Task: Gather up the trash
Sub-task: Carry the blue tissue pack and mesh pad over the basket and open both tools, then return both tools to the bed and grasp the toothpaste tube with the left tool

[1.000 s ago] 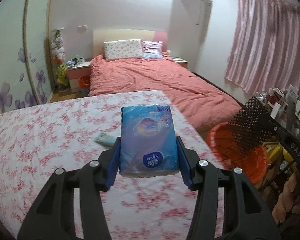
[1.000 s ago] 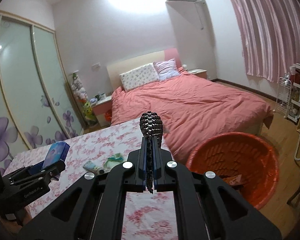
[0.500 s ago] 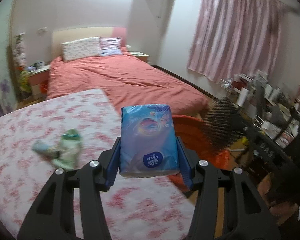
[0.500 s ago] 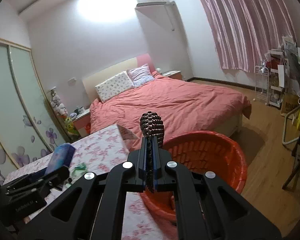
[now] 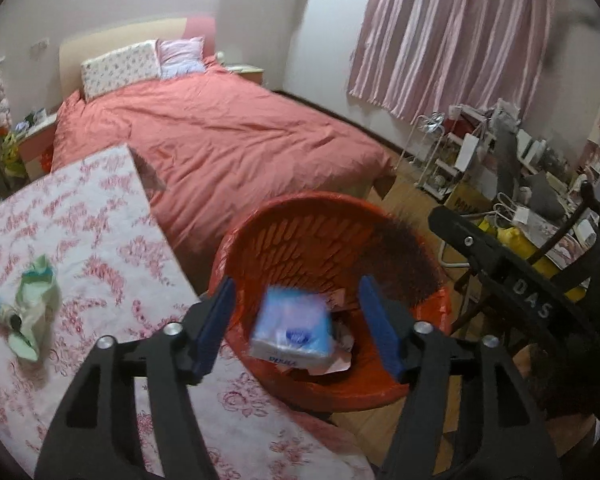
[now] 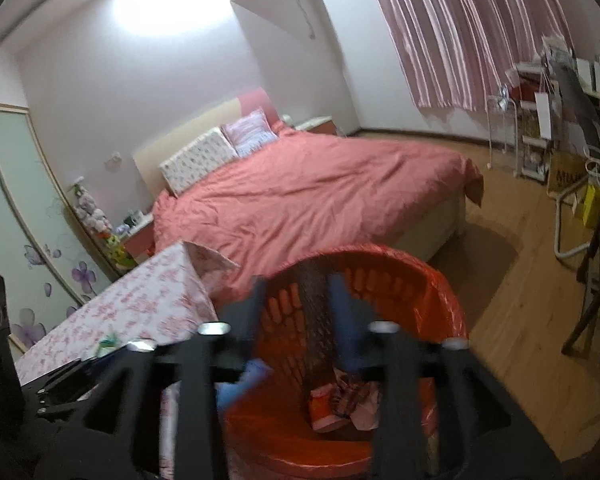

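Observation:
My left gripper (image 5: pixel 296 284) hangs over the red basket (image 5: pixel 320 236), its jaws opening. The blue tissue pack (image 5: pixel 290 328) is free of the blue pads and drops, blurred, into the basket. My right gripper (image 6: pixel 296 280) is above the same red basket (image 6: pixel 420 280), jaws also opening. A black mesh piece (image 6: pixel 312 296) shows as a blurred streak between the pads without being pressed; it is the black mesh piece (image 5: pixel 400 248) in the left wrist view. Crumpled wrappers (image 6: pixel 340 396) lie on the basket floor. A crumpled green packet (image 5: pixel 28 316) rests on the floral table (image 5: pixel 100 240).
A bed with a red cover (image 5: pixel 220 140) stands just behind the table and basket. A pink curtain (image 5: pixel 452 32) hangs at the back right. Cluttered shelves and a rack (image 5: pixel 500 152) line the right side, with wooden floor (image 6: pixel 520 260) between.
Both grippers swung right from above the table to over the basket and tipped down. The left let go of the tissue pack; the right, shut on the black mesh before, opened.

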`<action>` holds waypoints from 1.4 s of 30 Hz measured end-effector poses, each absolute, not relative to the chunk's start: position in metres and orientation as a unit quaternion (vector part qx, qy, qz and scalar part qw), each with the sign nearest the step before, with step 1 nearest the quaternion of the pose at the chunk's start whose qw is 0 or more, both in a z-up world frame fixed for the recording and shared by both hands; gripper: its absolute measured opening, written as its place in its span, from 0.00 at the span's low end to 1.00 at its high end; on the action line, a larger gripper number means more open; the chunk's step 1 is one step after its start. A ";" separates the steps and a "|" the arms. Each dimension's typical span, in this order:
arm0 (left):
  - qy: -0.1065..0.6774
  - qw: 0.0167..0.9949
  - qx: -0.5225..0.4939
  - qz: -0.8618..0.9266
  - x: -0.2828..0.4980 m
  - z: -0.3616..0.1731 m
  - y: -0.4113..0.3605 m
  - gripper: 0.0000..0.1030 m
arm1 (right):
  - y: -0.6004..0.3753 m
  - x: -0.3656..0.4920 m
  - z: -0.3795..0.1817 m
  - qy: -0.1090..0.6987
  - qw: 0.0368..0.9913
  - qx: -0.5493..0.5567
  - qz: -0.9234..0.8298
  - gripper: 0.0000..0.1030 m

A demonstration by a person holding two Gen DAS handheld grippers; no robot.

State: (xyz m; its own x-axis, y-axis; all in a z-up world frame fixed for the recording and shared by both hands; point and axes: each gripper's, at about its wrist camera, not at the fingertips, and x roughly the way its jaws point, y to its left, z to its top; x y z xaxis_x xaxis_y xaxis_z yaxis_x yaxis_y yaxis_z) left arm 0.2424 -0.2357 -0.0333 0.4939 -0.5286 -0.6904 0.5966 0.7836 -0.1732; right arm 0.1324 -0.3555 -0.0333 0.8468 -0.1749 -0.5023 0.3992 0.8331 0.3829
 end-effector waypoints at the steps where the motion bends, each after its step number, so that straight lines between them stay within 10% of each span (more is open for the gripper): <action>1: 0.387 0.864 0.045 -0.319 0.247 -0.038 -0.232 0.64 | -0.355 0.131 -0.036 0.232 0.929 0.243 -0.157 0.54; 12: 0.402 0.894 0.056 -0.188 0.264 -0.058 -0.149 0.96 | -0.331 0.124 -0.045 0.267 0.921 0.184 -0.214 0.92; 27: 0.428 0.904 -0.013 0.002 0.333 -0.077 -0.002 0.96 | -0.264 0.140 -0.039 0.296 0.934 0.109 -0.169 0.95; 42: 0.455 0.890 -0.020 -0.008 0.362 -0.089 0.024 0.63 | -0.236 0.155 -0.048 0.322 0.932 0.100 -0.135 0.95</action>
